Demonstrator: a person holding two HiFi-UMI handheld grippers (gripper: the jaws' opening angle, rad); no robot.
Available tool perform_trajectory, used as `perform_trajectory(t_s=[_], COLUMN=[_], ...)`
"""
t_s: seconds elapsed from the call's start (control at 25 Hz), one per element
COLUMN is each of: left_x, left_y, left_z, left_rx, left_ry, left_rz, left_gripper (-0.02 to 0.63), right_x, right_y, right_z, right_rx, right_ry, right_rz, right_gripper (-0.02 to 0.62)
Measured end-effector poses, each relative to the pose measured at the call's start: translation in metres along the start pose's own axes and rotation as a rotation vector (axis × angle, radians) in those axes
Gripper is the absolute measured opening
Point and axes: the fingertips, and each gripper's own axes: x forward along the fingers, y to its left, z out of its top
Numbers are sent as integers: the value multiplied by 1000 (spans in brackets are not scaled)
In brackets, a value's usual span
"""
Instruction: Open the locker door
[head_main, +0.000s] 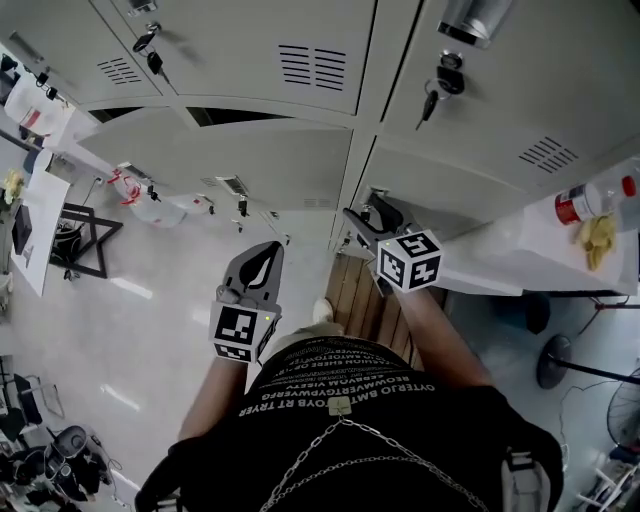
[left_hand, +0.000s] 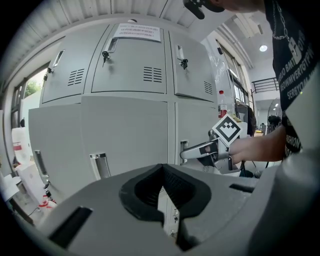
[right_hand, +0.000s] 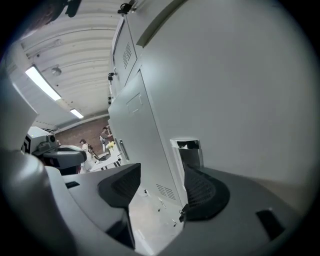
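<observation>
Grey lockers (head_main: 300, 170) fill the wall ahead. In the head view my right gripper (head_main: 368, 215) is at the chrome handle (head_main: 378, 200) of a lower locker door (head_main: 460, 180). The right gripper view shows its jaws (right_hand: 160, 187) open, with the handle (right_hand: 186, 150) just ahead of the right pad and no pad pressing on it. From the left gripper view that gripper (left_hand: 187, 152) points at the same handle (left_hand: 184, 148). My left gripper (head_main: 268, 250) hangs lower left, away from the lockers. It is shut and empty (left_hand: 162, 192). I cannot tell whether the door is ajar.
Keys hang in the upper locker locks (head_main: 440, 85) (head_main: 150, 45). A white table (head_main: 520, 250) with a bottle (head_main: 575, 205) stands to the right, with a fan (head_main: 600, 375) below it. Wooden slats (head_main: 360, 295) lie at my feet. A plastic bag (head_main: 150, 205) lies left.
</observation>
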Motion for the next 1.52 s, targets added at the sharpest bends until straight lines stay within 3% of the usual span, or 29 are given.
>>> perform_trajectory(t_s=[0.2, 0.48, 0.84, 1.04, 1.2, 1.4, 1.48, 1.52], left_x=[-7, -25, -47, -58, -67, -69, -70, -70], left_y=[3, -5, -76, -115, -142, -178, -194, -201], left_z=[-5, -3, 2, -3, -4, -2, 1, 1], left_rx=[-9, -6, 30, 45, 47, 74, 88, 97], left_ry=[0, -4, -13, -18, -8, -4, -5, -2], left_rz=[6, 29, -26, -54, -71, -106, -126, -136], left_gripper=[5, 5, 5, 5, 5, 5, 5, 5], right_x=[5, -19, -90, -129, -158, -193, -208, -216], right_y=[-7, 10, 50, 53, 48, 46, 34, 25], right_z=[6, -13, -52, -70, -84, -98, -103, -104], right_rx=[64, 10, 22, 20, 0, 18, 30, 43], right_ry=[-27, 7, 0, 6, 20, 38, 30, 19], right_rz=[-8, -8, 62, 55, 25, 54, 21, -6], right_gripper=[255, 198, 193, 177, 114, 100, 26, 18])
